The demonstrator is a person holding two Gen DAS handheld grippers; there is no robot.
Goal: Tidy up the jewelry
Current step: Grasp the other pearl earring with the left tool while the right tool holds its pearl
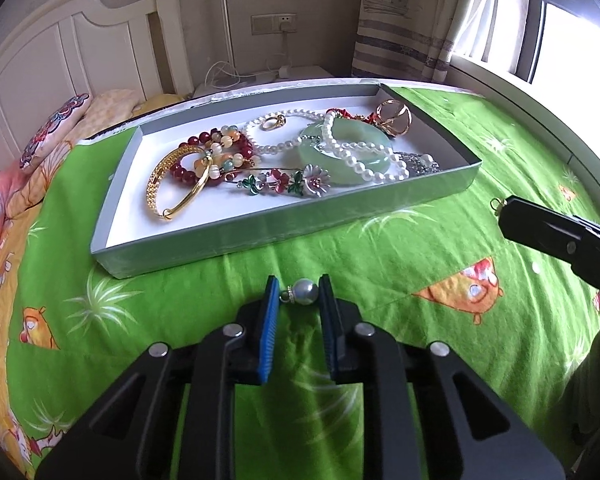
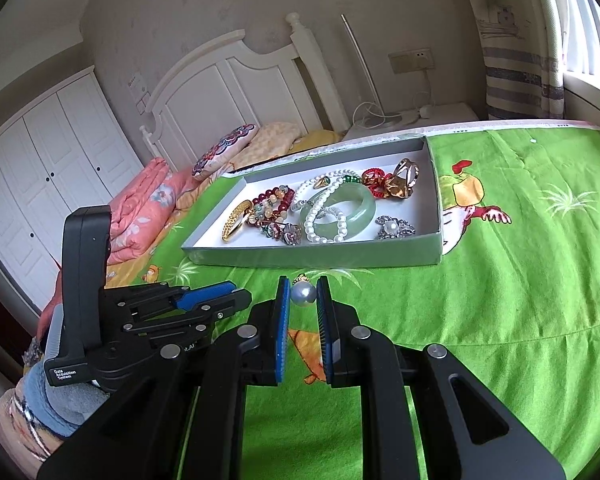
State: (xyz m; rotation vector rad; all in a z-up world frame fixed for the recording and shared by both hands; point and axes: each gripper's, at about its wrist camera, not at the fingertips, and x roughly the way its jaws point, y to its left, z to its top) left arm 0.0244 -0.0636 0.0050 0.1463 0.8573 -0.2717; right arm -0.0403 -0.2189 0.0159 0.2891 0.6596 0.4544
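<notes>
Pearl earring [image 1: 305,292] between left claw [image 1: 299,294].

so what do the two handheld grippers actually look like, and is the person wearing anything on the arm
Both the left gripper and right gripper are black angular frames with silver rivets and ribbed blue pads. The left one's body bears a white "Data Acquisition System" label. A blue-grey sleeve with a plaid cuff shows behind it.
</notes>
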